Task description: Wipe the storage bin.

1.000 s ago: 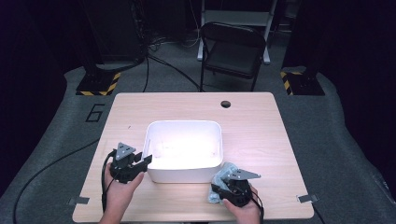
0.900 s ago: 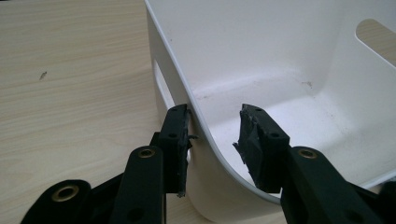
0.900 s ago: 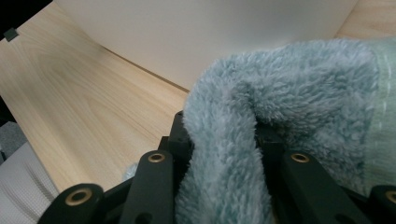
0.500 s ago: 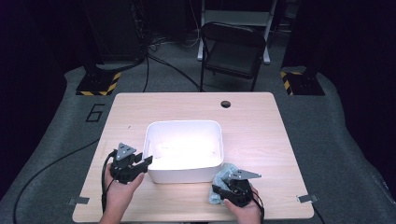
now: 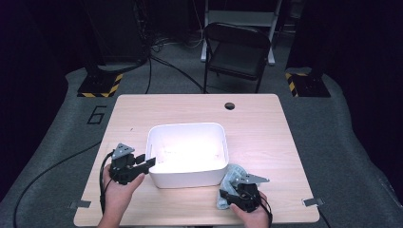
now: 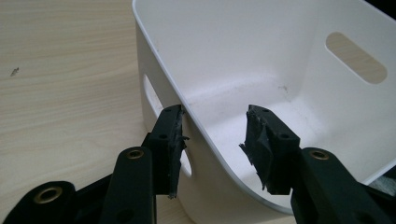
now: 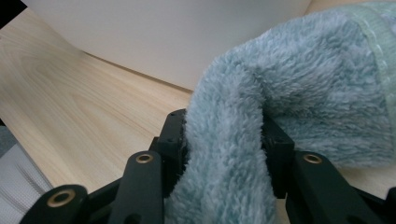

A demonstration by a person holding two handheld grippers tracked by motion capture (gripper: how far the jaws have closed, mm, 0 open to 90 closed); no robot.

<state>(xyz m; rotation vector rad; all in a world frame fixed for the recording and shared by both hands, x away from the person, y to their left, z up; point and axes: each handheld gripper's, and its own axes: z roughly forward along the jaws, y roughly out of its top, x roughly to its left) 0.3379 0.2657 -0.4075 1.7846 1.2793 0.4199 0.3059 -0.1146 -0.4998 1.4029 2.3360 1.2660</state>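
White plastic bin (image 5: 187, 173): the way directly ahead of the left gripper (image 5: 148, 162) is blocked by its near corner, whose wall (image 6: 201, 126) is straddled by the just-widened jaws; free room is found inside the bin beyond the inner jaw. Bare tabletop (image 5: 128, 118) is left open to that gripper's outer side. Ahead of the right gripper (image 5: 228, 191), passage is obstructed by a pale blue-green towel (image 7: 280, 93) bunched between its just-opening jaws, with the bin's side close behind.
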